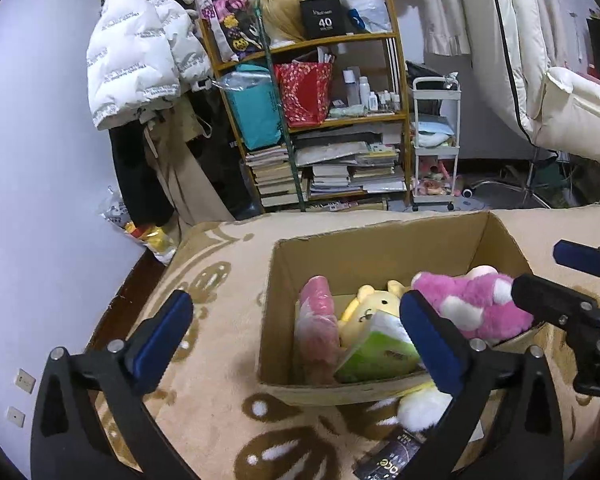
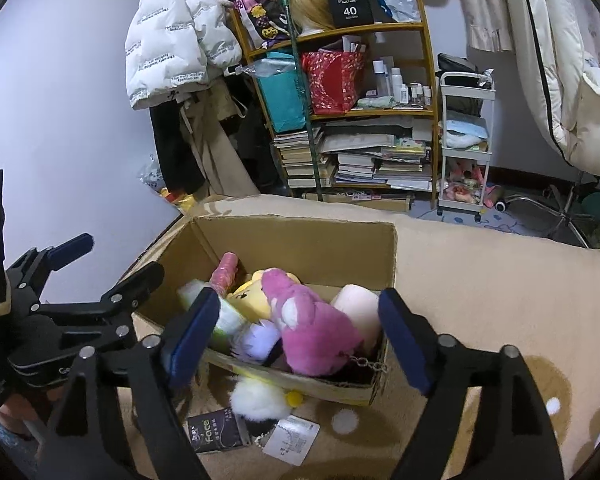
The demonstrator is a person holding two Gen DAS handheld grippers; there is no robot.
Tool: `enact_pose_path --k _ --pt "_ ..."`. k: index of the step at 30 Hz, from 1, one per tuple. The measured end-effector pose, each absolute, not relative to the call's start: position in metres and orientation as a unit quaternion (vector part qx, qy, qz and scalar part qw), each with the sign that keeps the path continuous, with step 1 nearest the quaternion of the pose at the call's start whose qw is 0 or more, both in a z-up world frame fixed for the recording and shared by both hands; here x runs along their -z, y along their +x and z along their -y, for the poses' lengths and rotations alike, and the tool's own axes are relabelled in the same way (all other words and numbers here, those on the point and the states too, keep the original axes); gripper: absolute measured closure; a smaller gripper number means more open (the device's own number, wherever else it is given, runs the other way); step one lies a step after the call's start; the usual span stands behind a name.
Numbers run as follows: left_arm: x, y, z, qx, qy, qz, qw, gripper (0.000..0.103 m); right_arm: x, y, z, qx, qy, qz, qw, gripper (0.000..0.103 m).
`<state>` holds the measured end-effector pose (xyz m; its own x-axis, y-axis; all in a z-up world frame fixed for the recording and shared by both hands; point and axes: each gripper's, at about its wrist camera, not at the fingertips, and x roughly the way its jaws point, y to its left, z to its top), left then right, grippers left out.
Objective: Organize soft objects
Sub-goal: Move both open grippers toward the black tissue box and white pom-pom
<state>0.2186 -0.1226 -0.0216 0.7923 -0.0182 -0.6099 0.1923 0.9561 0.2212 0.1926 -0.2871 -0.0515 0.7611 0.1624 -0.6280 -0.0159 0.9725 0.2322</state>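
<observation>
As jaws gape, pink plush boxed.

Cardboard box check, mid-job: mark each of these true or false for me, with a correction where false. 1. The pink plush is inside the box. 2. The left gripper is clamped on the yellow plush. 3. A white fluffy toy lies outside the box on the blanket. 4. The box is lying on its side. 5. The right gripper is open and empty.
1. True: the pink plush lies in the cardboard box.
2. False: the left gripper is open and empty; the yellow plush sits in the box.
3. True: the white fluffy toy lies on the blanket by the box's near wall.
4. False: it stands upright, top open.
5. True: the right gripper holds nothing.
</observation>
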Motion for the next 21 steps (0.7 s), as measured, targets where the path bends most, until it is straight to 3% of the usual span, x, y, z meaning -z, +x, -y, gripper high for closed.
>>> enact_pose_path --k 6,9,21 --pt "0.003 0.196 0.103 0.059 0.122 -0.316 0.939 0.001 0.041 0.177 0.287 -0.033 0.104 -0.349 0.931 0.012" --pt "-0.004 0.183 0.092 0.051 0.114 -0.309 0.943 0.0 0.036 0.166 0.287 -0.029 0.109 -0.348 0.93 0.0" --pt "0.009 0.121 0.068 0.043 0.112 -0.346 0.931 0.0 0.032 0.119 0.272 -0.036 0.098 -0.36 0.927 0.0"
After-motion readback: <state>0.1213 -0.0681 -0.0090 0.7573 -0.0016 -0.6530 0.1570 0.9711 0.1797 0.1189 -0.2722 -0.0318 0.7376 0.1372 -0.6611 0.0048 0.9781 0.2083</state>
